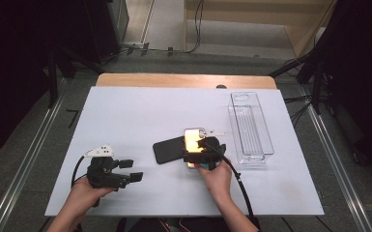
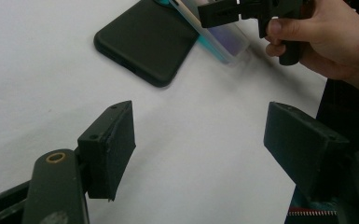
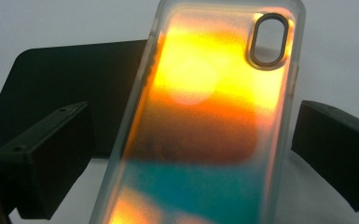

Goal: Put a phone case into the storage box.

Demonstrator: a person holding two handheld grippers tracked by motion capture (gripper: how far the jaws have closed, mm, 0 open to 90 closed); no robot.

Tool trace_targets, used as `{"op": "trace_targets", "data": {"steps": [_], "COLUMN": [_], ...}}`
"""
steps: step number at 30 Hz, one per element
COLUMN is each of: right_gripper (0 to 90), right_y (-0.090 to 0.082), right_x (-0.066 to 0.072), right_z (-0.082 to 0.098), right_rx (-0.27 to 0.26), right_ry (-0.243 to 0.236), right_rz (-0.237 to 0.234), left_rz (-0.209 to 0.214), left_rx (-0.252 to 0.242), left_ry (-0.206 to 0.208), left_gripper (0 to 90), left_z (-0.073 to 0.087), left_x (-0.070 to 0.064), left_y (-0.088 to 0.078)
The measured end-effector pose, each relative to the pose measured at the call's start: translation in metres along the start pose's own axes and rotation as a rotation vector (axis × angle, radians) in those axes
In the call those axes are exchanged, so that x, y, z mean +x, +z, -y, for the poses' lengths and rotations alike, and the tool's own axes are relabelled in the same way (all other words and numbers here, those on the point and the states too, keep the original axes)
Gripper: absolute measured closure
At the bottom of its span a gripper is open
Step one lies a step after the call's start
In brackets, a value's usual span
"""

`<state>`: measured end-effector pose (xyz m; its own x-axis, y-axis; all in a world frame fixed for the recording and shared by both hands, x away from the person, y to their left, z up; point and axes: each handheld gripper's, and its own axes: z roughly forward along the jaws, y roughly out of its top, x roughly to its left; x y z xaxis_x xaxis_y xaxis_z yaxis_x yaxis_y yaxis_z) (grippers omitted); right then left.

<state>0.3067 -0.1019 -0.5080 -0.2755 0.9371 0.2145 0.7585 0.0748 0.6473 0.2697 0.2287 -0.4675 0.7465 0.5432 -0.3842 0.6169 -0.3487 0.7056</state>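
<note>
Tabletop (image 1: pixel 140 111) in white is seen carrying everything, with a clear plastic bin (image 1: pixel 250 126) set empty toward its right edge. Near the middle a black phone case (image 1: pixel 168 149) is laid flat, and an orange-and-teal phone case (image 1: pixel 193 142) is leaned partly over its right end. The right gripper (image 1: pixel 201 151) is held over this colourful case, its jaws spread on either side with visible gaps, so nothing is pinched. The left gripper (image 1: pixel 125 170) is kept well apart at the front left, jaws spread wide over bare table
</note>
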Motion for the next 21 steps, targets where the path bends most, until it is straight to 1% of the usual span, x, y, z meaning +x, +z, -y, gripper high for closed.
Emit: {"op": "trace_targets", "data": {"steps": [3, 7, 8, 9, 12, 14, 17, 18, 19, 20, 21], "right_gripper": [0.0, 0.0, 3.7, 4.7, 4.8, 6.1, 6.8, 9.9, 12.3, 12.4, 12.5], "right_y": [0.0023, 0.0039, 0.0045, 0.0047, 0.0049, 0.0051, 0.005, 0.0047, 0.0037, 0.0037, 0.0036], "right_x": [0.0017, 0.0028, 0.0032, 0.0035, 0.0042, 0.0047, 0.0045, 0.0041, 0.0027, 0.0026, 0.0024], "right_z": [0.0011, 0.0015, 0.0017, 0.0021, 0.0021, 0.0026, 0.0025, 0.0024, 0.0024, 0.0022, 0.0022], "right_rx": [0.008, 0.016, 0.015, 0.01, 0.013, 0.013, 0.014, 0.013, 0.005, 0.007, 0.008], "right_ry": [-0.01, -0.007, -0.009, -0.013, -0.017, -0.036, -0.035, -0.036, -0.032, -0.027, -0.032], "right_rz": [0.003, 0.004, 0.008, 0.019, 0.024, 0.032, 0.033, 0.035, 0.026, 0.024, 0.024], "left_rz": [0.001, 0.0, 0.0, 0.0, 0.001, 0.001, 0.001, 0.001, 0.001, 0.001, 0.001], "left_rx": [0.001, 0.001, 0.0, 0.0, 0.001, -0.001, 0.001, 0.001, 0.001, 0.001, 0.001], "left_ry": [-0.001, 0.0, -0.001, -0.002, -0.001, -0.001, -0.001, 0.0, 0.0, 0.0, -0.001], "left_gripper": [24.8, 24.8, 24.8, 24.8, 24.8, 24.8, 24.8, 24.8, 24.8, 24.8, 24.8], "left_z": [0.0, 0.0, 0.0, 0.0, 0.0, 0.0001, -0.0001, -0.0001, -0.0001, -0.0001, -0.0001], "left_x": [0.0001, -0.0001, -0.0001, 0.0, 0.0003, 0.0001, 0.0001, 0.0001, 0.0001, 0.0, 0.0], "left_y": [-0.0001, 0.0, -0.0001, -0.0001, -0.0003, -0.0002, -0.0001, -0.0001, -0.0001, 0.0, 0.0]}}
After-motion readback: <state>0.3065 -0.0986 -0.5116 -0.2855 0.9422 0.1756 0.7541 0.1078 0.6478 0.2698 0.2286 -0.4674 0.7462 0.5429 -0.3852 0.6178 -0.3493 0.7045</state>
